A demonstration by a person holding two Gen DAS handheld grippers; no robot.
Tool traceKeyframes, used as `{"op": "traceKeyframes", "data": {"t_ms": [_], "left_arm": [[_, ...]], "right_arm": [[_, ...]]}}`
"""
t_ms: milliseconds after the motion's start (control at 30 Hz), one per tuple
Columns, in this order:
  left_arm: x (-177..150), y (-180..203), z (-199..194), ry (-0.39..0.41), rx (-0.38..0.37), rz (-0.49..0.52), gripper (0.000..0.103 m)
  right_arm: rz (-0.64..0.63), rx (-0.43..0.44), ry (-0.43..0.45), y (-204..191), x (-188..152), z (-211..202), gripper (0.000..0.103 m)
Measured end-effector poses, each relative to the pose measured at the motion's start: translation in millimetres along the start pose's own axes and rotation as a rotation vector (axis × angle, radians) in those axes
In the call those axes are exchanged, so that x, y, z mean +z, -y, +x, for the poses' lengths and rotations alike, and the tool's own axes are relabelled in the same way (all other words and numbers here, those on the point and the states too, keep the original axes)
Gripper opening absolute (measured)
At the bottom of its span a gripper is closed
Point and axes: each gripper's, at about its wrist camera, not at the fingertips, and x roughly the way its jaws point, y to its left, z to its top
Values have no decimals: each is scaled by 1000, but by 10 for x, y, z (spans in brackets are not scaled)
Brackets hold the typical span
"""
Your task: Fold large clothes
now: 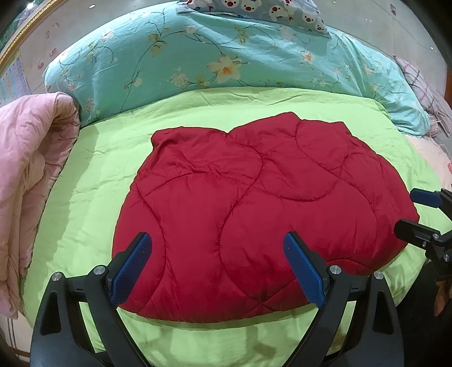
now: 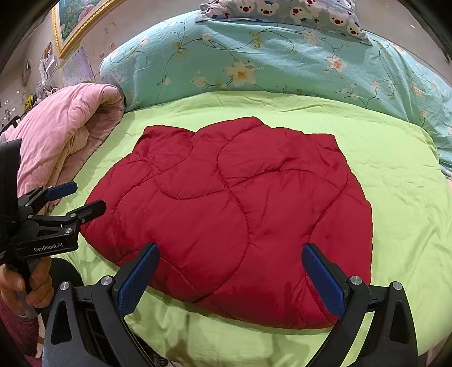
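Note:
A red quilted garment (image 1: pixel 254 203) lies folded into a rough rectangle on the green bedsheet (image 1: pixel 93 175); it also shows in the right wrist view (image 2: pixel 234 214). My left gripper (image 1: pixel 217 240) is open and empty, hovering above the garment's near edge; it also appears at the left of the right wrist view (image 2: pixel 84 197). My right gripper (image 2: pixel 230 251) is open and empty above the garment's near right part; it shows at the right edge of the left wrist view (image 1: pixel 406 209).
A pink quilt (image 1: pixel 31 175) is rolled up at the bed's left side. A turquoise floral duvet (image 1: pixel 197 56) lies across the back, with a cartoon-print pillow (image 1: pixel 268 11) on it. A framed picture (image 2: pixel 76 19) hangs on the left wall.

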Motion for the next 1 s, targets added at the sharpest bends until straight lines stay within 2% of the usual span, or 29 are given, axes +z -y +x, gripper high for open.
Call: {"op": "traceKeyframes", "data": {"t_ms": [1000], "left_arm": [[29,26,-5,5,5,6,95]], "right_arm": [[0,4,10,20,27,-3,101]]}}
